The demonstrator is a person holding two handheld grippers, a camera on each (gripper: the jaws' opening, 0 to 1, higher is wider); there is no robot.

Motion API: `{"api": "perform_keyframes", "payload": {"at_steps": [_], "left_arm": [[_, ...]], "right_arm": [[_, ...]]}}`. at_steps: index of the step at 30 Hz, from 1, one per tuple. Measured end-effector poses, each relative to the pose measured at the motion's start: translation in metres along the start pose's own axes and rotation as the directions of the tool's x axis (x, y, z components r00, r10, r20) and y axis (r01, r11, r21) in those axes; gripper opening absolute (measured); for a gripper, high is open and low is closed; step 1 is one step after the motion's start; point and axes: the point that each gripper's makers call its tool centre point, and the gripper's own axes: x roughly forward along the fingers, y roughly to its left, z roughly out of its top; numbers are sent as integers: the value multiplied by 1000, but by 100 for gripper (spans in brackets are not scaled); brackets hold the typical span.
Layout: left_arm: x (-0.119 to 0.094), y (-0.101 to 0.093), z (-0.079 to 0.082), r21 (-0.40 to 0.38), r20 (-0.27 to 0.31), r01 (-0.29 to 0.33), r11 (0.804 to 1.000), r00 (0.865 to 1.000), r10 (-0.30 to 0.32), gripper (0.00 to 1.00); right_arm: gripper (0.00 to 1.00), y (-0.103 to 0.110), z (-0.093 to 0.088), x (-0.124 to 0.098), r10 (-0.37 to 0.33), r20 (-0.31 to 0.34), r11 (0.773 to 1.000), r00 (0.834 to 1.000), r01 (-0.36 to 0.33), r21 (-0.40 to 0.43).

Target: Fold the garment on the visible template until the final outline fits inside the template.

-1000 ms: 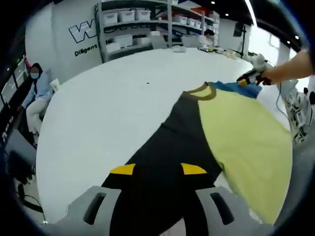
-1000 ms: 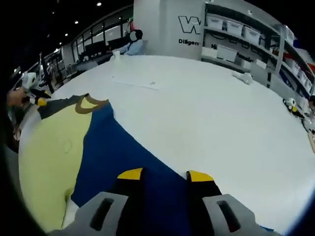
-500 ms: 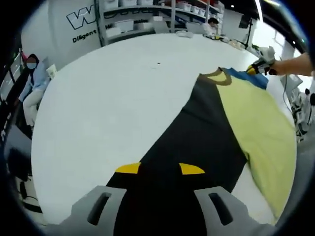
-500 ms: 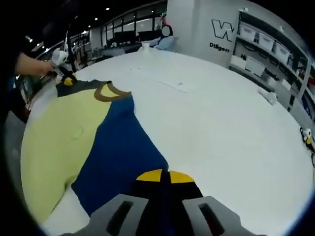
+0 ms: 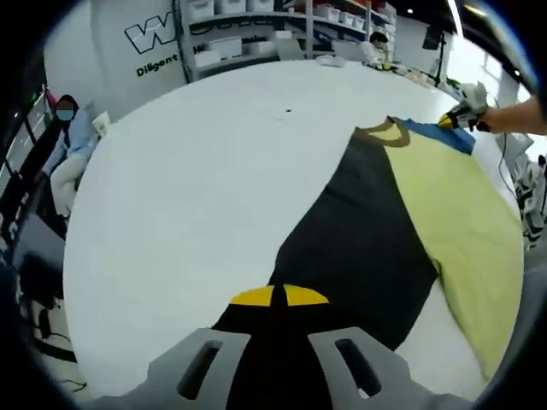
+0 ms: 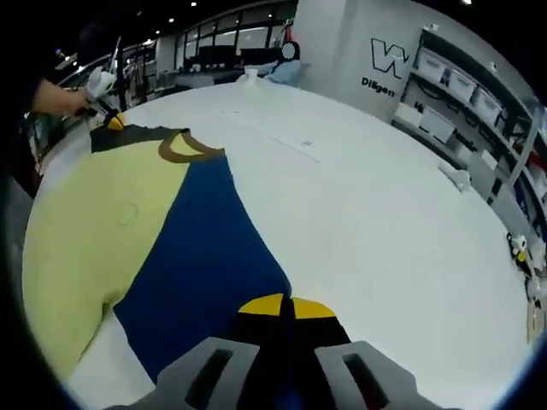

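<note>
- Garment (image 5: 402,213): a shirt with a pale yellow middle, a black side panel and a blue side panel, spread flat on the white table (image 5: 188,171). Its brown-edged neck opening (image 5: 382,133) lies at the far end in the left gripper view.
- Left gripper (image 5: 279,296): yellow-tipped jaws pressed together, pinching the near edge of the black panel. The black cloth runs away from the jaws toward the collar, with the yellow part to its right.
- Right gripper (image 6: 286,307): yellow tips likewise clamped together on the near edge of the blue panel (image 6: 205,248). The blue cloth stretches from the jaws up to the collar (image 6: 190,149); the yellow part lies to its left.
- Each gripper appears in the other's view at the far corner of the shirt, held by a hand (image 6: 60,98).
- Background: shelving with storage bins (image 5: 256,34), a wall with lettering, and a seated person (image 5: 64,154) beyond the table edge.
</note>
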Motion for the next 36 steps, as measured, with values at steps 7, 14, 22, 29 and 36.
{"api": "perform_keyframes", "payload": {"at_steps": [7, 14, 22, 29, 36], "left_arm": [[-2, 0, -1, -14, 6, -9, 1000, 1000, 10, 4], [-11, 16, -7, 49, -35, -83, 995, 996, 85, 8], [-54, 71, -52, -71, -64, -196, 978, 979, 191, 30], [-71, 82, -89, -162, -122, -208, 964, 974, 190, 22], [-78, 77, -97, -167, -134, -218, 962, 971, 197, 2]], "right_arm": [[0, -1, 0, 0, -1, -9, 1000, 1000, 2, 12], [0, -3, -1, 0, -13, -30, 999, 999, 13, 30], [0, -4, -1, 0, -13, -26, 999, 1000, 14, 32], [0, -4, -1, 1, -10, -36, 1000, 999, 11, 16], [0, -4, -1, 1, -16, -37, 1000, 999, 16, 20]]}}
